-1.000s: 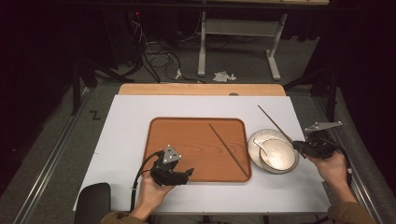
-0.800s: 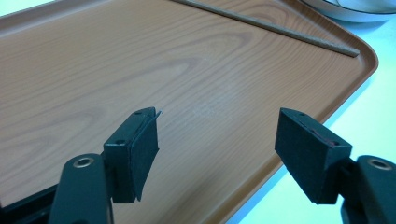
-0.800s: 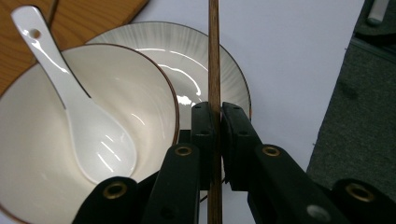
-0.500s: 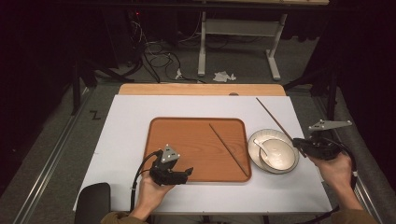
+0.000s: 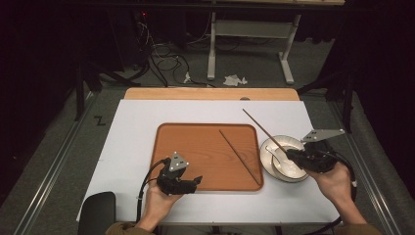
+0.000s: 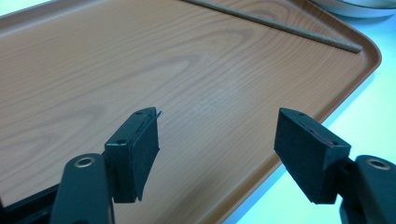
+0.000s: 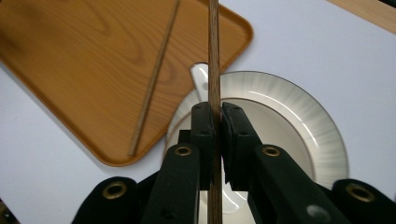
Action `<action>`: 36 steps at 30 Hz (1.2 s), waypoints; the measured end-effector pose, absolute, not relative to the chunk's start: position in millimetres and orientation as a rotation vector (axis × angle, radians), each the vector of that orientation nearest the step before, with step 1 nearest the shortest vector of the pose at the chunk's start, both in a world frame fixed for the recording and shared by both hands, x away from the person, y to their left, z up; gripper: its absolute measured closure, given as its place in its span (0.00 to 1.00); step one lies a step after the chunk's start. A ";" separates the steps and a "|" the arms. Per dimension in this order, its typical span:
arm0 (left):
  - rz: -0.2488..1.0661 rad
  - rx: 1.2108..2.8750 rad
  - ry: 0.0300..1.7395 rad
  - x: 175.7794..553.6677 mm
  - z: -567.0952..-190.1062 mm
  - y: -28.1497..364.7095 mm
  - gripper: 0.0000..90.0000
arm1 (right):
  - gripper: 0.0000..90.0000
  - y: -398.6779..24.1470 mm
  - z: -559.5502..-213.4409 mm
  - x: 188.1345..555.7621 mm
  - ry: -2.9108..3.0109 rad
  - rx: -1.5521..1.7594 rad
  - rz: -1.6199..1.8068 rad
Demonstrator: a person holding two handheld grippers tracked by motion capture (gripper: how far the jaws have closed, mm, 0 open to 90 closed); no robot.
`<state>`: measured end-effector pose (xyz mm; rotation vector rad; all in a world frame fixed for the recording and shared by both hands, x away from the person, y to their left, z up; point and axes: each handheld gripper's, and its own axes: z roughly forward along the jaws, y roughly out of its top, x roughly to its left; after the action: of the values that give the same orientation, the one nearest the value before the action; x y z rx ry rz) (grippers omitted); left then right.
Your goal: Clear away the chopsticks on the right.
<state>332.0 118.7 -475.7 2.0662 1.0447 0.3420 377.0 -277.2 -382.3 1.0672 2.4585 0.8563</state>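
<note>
High view: white table (image 5: 147, 127) evenly lit from overhead, surroundings near black, shadows soft, picture slightly soft. Left gripper view: tray (image 6: 187, 74) sharp, faint sheen. Right gripper view: near arms blurred, bowl (image 7: 303, 121) crisp, no glare.

One thin brown chopstick (image 5: 240, 156) is lying diagonally near the wooden tray's (image 5: 169, 134) right edge, while the other chopstick (image 5: 263, 128) is sticking up over the white bowl (image 5: 288, 142).

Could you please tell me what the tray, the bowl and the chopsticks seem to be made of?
Tray: printed-looking wood grain with slight sheen, probably laminate or plastic. Bowl: glossy white, likely ceramic. Chopsticks, one on the tray, one clamped: dark, matte, apparently wood.
</note>
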 end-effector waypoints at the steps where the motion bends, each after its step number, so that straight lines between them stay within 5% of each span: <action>1: 0.343 2.066 1.044 332.0 -475.9 118.5 0.34 | 0.95 -272.8 -383.4 375.6 2.464 1.075 0.857; 17: 0.358 2.113 1.012 330.3 -476.7 112.8 0.34 | 0.95 -179.0 -437.0 365.2 2.602 0.931 0.643; 36: 0.298 2.121 1.035 331.9 -482.4 108.2 0.34 | 0.94 -159.5 -483.7 382.2 2.641 1.069 0.599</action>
<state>331.9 108.2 -482.4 2.1205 1.0345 0.2982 382.2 -159.5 -483.7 1.0686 2.6414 0.5993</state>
